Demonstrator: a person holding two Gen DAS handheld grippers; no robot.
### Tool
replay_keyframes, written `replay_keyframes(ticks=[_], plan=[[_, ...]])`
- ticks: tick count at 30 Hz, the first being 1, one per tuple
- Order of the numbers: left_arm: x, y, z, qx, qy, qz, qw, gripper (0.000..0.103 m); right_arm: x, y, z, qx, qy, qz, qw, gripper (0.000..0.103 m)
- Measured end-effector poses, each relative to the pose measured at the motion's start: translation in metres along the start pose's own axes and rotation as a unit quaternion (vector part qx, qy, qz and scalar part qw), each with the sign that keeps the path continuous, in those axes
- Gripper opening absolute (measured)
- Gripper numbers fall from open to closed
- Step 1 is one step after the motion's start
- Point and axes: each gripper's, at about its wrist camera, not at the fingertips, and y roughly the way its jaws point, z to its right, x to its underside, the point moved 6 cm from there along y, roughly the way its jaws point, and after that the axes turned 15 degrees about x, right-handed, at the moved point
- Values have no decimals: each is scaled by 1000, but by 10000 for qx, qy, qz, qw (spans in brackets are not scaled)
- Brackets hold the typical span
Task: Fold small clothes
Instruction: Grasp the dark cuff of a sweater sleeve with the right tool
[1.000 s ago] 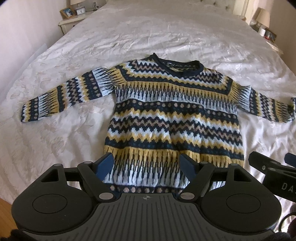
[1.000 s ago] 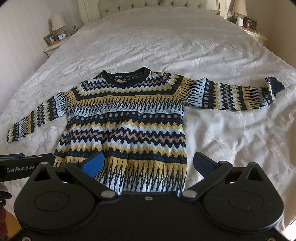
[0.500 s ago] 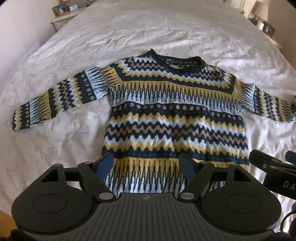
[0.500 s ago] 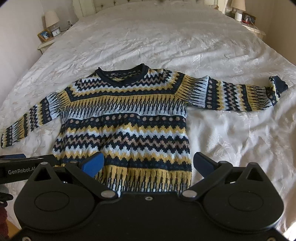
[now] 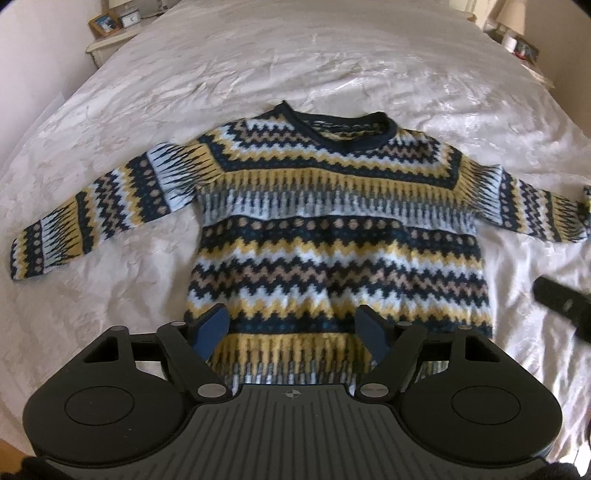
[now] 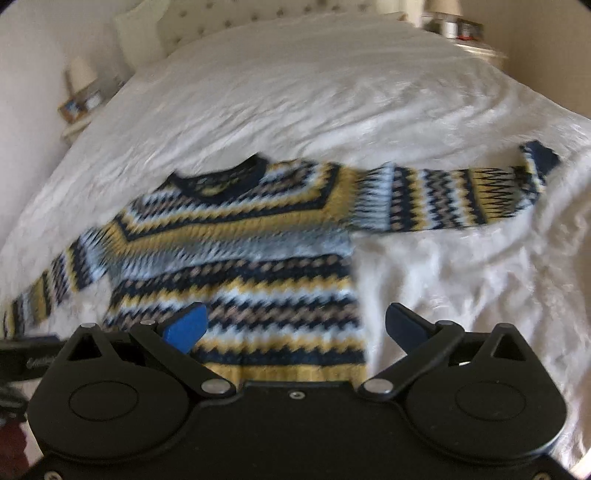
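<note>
Both tools have come in lower over the jumper's (image 5: 332,236) hem, which lies flat, sleeves spread, on the bed (image 5: 332,74). Left tool (image 5: 293,330) is closing with nothing pinched; right tool (image 6: 295,326) stands spread over the hem's right corner. Bare bedspread surrounds the jumper. Only the right view, blurred, shows the headboard (image 6: 221,14) and the right cuff (image 6: 539,157).

White bed (image 5: 332,74); patterned sweater (image 5: 332,236) flat, sleeves spread
</note>
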Motion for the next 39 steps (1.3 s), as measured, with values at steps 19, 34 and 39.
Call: replay_keyframes(ticks=[19, 34, 39], plan=[[-11, 13, 84, -460, -660, 327, 9962, 60, -129, 148, 256, 1282, 569, 38, 9901, 80], [-14, 8, 117, -903, -645, 348, 9932, 60, -164, 269, 345, 1106, 1848, -726, 9738, 78], [-12, 6, 110, -886, -635, 351, 9934, 60, -162, 273, 346, 359, 2314, -753, 9693, 15]])
